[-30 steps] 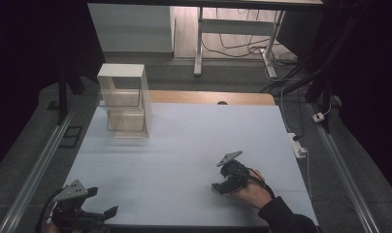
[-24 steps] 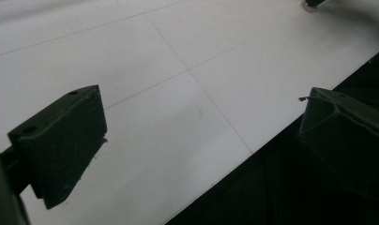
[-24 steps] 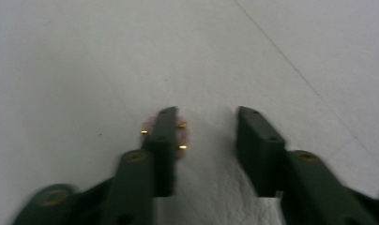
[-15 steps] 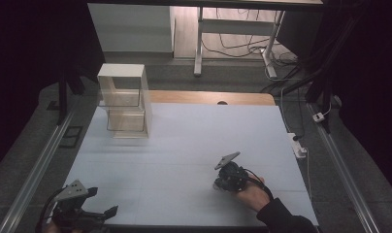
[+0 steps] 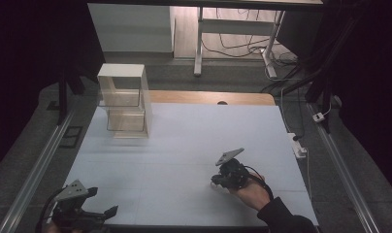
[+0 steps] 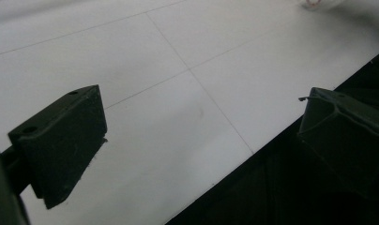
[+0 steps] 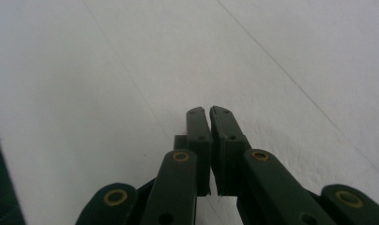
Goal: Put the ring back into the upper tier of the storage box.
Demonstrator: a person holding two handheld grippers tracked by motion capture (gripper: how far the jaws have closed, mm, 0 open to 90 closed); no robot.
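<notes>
The right hand-held gripper [image 5: 217, 181] has just been closing: its jaws are now pressed together with nothing visible between them, where a second ago they stood apart. It has slid slightly nearer the front edge of the worktop [image 5: 184, 141], well away from the clear shelf unit [image 5: 125, 101] at the far left corner. The left hand-held gripper [image 5: 103, 204] rests unchanged at the worktop's near left edge, jaws spread wide and empty. The shelf unit has not moved.

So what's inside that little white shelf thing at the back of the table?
The white shelf unit holds two clear boxes, one on each level. Both look empty, though glare and distance hide any small contents.
</notes>
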